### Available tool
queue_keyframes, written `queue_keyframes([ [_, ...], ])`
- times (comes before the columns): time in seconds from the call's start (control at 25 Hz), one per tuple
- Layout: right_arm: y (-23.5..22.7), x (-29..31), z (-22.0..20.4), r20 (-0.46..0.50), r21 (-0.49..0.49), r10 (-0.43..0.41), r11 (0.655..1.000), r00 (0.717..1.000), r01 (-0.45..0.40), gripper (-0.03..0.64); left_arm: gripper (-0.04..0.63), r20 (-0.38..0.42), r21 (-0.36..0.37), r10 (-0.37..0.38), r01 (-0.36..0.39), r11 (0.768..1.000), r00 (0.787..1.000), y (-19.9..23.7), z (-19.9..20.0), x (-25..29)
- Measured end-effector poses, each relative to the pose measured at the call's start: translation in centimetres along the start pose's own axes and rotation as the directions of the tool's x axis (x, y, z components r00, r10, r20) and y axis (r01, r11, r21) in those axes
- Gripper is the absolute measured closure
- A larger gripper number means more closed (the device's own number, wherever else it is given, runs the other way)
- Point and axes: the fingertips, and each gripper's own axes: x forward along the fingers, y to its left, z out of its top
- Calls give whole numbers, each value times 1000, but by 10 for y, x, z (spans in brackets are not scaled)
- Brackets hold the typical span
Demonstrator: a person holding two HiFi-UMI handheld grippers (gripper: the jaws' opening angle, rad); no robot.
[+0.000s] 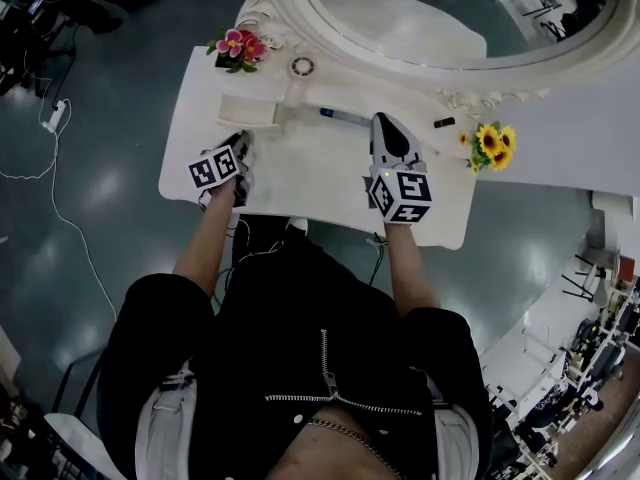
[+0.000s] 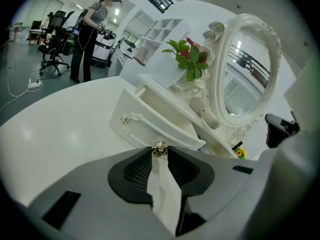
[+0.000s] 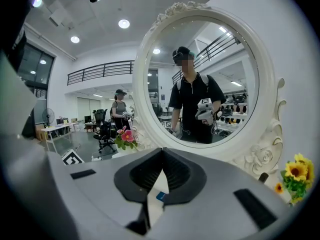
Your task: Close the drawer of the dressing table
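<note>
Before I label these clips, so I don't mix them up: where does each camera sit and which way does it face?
Head view: on the person's head, facing steeply down at the dressing table; shows forearms, black jacket, left gripper, right gripper.
Left gripper view: on the left gripper, looking along its jaws, pressed on a small knob at the open drawer.
Right gripper view: on the right gripper, jaws together and empty, facing the mirror.
Shared: mirror and pink flowers show in all three.

White dressing table (image 1: 310, 183); pink flowers (image 1: 240, 45); yellow sunflowers (image 1: 490, 143); dark teal-grey floor (image 1: 120, 98); black jacket (image 1: 260, 348), silver zip (image 1: 325, 360)
</note>
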Motion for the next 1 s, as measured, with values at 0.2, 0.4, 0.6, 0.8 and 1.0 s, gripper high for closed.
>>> queue_keyframes([
  [0.2,0,1,-1,0,2,8,1000,1000,-8,614,488,18,17,5,-6,1000,1000,-1,6,-1],
  [0.4,0,4,0,-3,-2,12,1000,1000,-12,614,488,5,23,16,-16,1000,1000,4,11,7],
  [0.6,-6,6,1,0,6,2,1000,1000,-2,614,488,-16,39,17,-17,999,1000,5,23,19],
  [0.8,-14,8,2,-4,15,-14,1000,1000,14,614,488,-36,53,8,-7,999,999,3,33,31],
  [1.0,-18,9,0,-6,19,-28,999,1000,28,614,488,-38,59,-2,4,998,999,1,42,43],
])
